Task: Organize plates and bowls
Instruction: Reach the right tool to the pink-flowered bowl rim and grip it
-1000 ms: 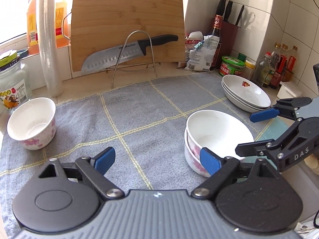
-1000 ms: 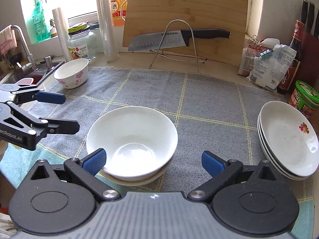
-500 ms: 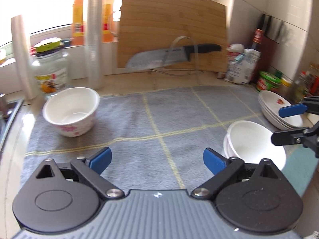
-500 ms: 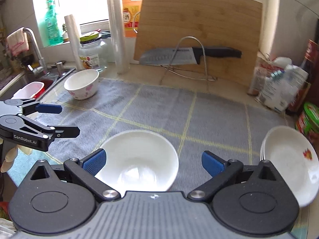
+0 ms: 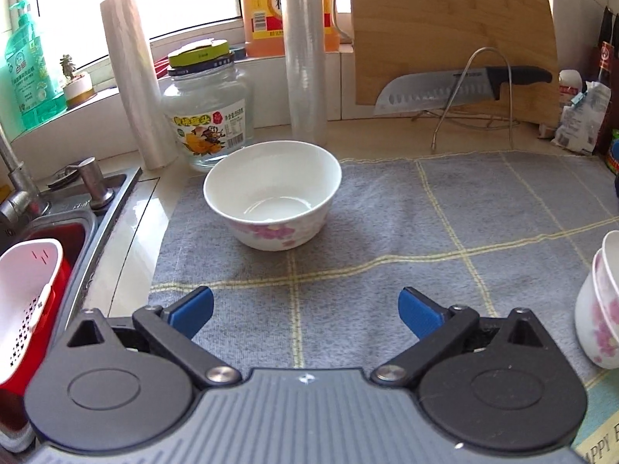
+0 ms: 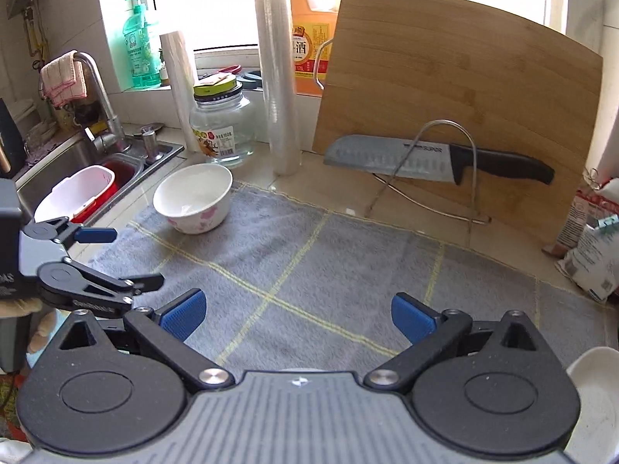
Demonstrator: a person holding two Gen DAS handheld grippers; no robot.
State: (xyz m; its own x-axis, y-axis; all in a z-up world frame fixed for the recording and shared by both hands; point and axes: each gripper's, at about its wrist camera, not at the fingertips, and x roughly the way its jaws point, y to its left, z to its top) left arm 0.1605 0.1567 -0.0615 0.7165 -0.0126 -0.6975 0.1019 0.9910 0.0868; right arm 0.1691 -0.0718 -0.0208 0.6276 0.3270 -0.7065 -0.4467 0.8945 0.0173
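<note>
Daylight pours in from the window (image 5: 185, 0) behind the worktop (image 6: 332, 193), blown out to plain white in both views, so the scene is bright with soft, short shadows. Glare lies on the glossy strip beside the sink (image 5: 127, 212) and inside the lone bowl (image 5: 272, 193). Both pictures are sharp at centre, while fisheye distortion bends the cutting board (image 6: 464, 89) and the edges.

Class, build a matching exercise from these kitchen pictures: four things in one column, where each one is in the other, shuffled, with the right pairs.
1 floral bowl
2 knife
3 glass jar
4 white basket

a in the sink
b on the wire rack
c on the grey cloth
d behind the bowl, on the bare counter

Pairs: 1-c, 2-b, 3-d, 4-a
</note>
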